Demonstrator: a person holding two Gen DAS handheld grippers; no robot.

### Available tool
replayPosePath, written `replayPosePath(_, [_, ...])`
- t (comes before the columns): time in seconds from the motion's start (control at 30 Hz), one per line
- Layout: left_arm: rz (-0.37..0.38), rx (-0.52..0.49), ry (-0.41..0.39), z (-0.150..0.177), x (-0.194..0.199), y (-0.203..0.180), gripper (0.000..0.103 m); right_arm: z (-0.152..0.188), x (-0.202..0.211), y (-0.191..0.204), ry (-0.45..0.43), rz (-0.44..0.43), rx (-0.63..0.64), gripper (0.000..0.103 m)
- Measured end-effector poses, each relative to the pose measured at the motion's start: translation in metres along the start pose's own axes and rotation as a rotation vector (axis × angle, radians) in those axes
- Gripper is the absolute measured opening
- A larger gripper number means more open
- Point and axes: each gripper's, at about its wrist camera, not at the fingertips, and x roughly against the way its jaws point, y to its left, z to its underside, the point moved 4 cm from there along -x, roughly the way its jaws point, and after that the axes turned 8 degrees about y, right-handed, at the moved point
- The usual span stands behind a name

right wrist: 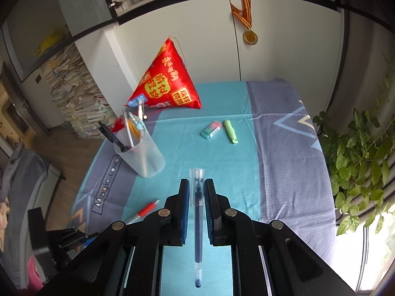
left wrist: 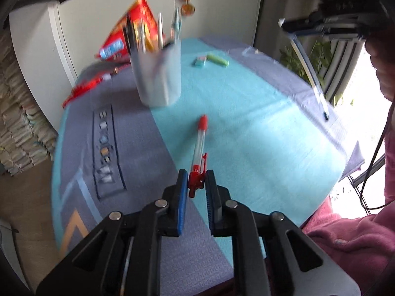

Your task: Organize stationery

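White cabinet doors stood behind the worktop (right wrist: 284,148), which was covered w/ a teal and grey-blue cloth. A gold medal on a striped ribbon (right wrist: 250,37) hung on the cabinet, and a red pyramid-shaped fabric bag w/ yellow lettering (right wrist: 167,81) sat at the back of the worktop.

Left gripper (left wrist: 195,182): jaws clenched on the clip end of a red-capped clear plastic pen (left wrist: 199,148), which pointed away over the teal cloth twd the frosted translucent plastic pen cup (left wrist: 159,76). That view was motion-blurred.

Right gripper (right wrist: 196,192): jaws gripping a dark-blue gel pen w/ clear cap (right wrist: 198,212), held lengthwise betw. the pads, cap end fwd, other end running back under the camera.

The cup held several pens and stood left of centre. A teal-and-pink eraser (right wrist: 210,130) and a light-green capped utility knife (right wrist: 230,131) lay side by side, near but not touching, farther back on the teal cloth. A leafy green potted plant (right wrist: 358,153) stood at the right edge.
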Motion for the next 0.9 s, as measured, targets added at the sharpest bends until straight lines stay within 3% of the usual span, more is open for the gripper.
replayPosePath(0.2, [-0.004, -0.001, -0.158, -0.042, 0.036, 0.004, 0.012, -0.001, 0.0, 0.011, -0.002, -0.011, 0.012, 0.013])
replayPosePath(0.5, [-0.022, 0.004, -0.17, -0.08, 0.044, 0.007, 0.011, -0.005, 0.006, 0.017, -0.022, -0.009, 0.013, 0.013])
replayPosePath(0.9, [-0.141, -0.047, -0.307, -0.15, 0.095, 0.019, 0.011, -0.005, 0.002, 0.015, -0.014, -0.016, 0.001, 0.013])
